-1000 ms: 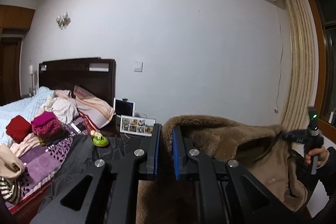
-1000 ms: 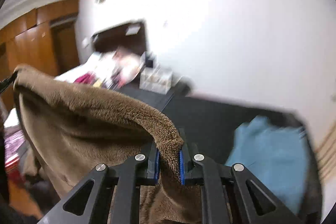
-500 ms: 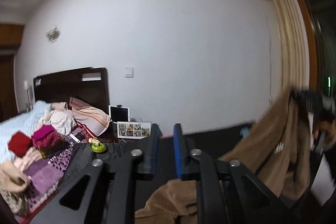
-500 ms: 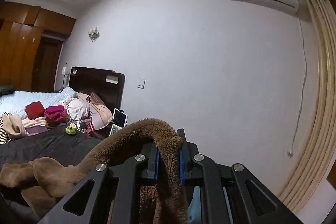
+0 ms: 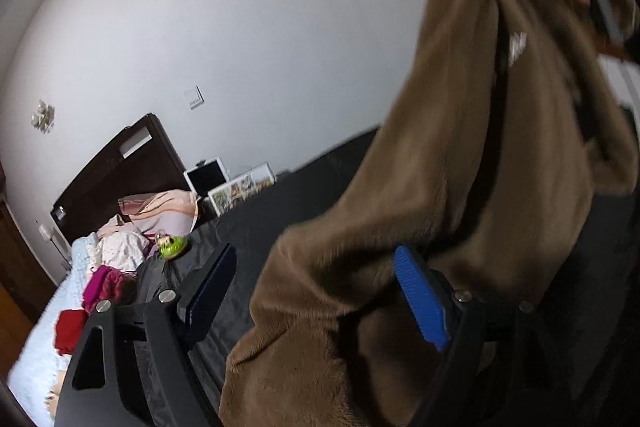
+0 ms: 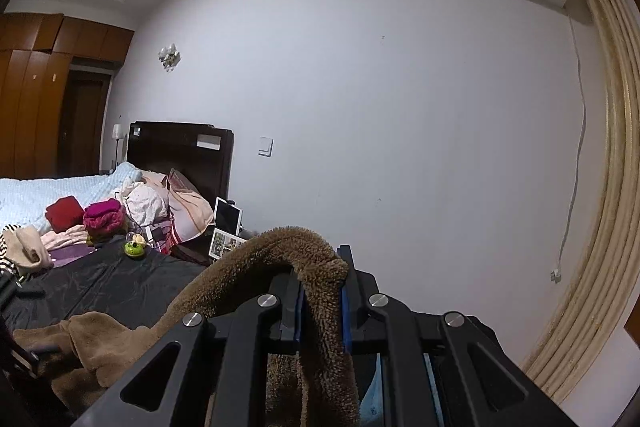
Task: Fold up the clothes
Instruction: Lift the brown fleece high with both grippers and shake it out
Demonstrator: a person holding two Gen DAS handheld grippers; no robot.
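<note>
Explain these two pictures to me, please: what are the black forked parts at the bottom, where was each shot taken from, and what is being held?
There is no robot here. A person holds a hand-held two-finger gripper in each hand, and each one carries a wide-angle camera looking forward along its fingers, so the black forks are the grippers themselves.

In the left wrist view, the left gripper has just been opening. Its blue pads stand wide apart, and brown fleece lies between them, not pinched.

In the right wrist view, the right gripper is shut on an edge of the brown fleece garment, which drapes down onto the black sheet. A small green toy sits at the sheet's far end.

Behind lies a bed with piled clothes. Something light blue shows below the right gripper; what it is I cannot tell.
</note>
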